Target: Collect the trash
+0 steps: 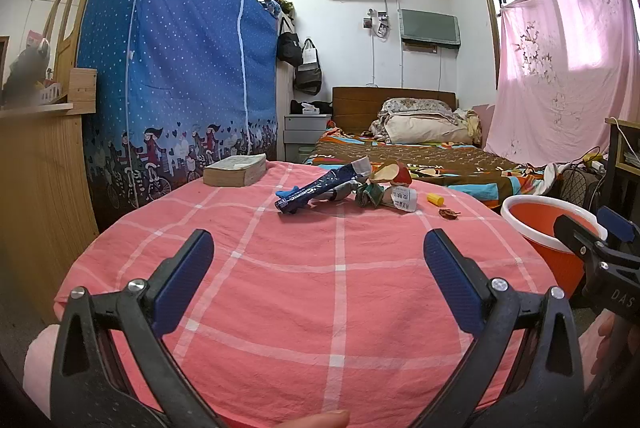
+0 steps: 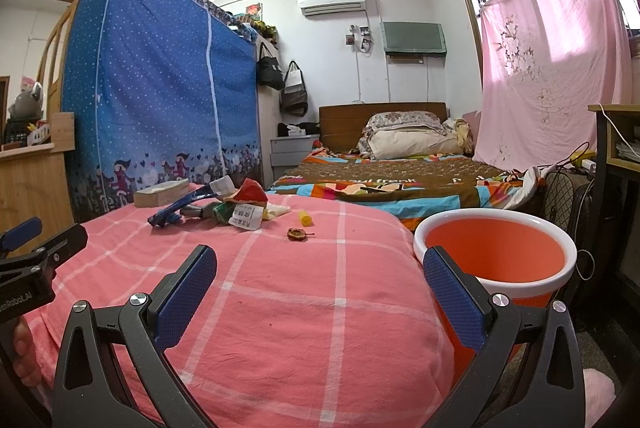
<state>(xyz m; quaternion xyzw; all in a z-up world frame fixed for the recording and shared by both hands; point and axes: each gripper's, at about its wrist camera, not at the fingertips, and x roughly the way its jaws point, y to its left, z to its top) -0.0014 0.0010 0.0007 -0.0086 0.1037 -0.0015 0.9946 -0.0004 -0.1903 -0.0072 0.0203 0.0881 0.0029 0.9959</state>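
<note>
both wrist views look low across the pink cloth (image 1: 340,268), sharing trash.

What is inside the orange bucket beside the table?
The orange bucket shows only bare orange wall inside, no trash visible. Its bottom is hidden by the white rim and the right hand-held gripper.

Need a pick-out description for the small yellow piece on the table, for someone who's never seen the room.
Start at the table under the pink checked cloth, then find the heap of wrappers at its far end. The yellow cap lies alone on the cloth just right of that heap, nearer the orange bucket. It is small, smooth, bright yellow; the nearby brown scrap is dark and shrivelled.
</note>
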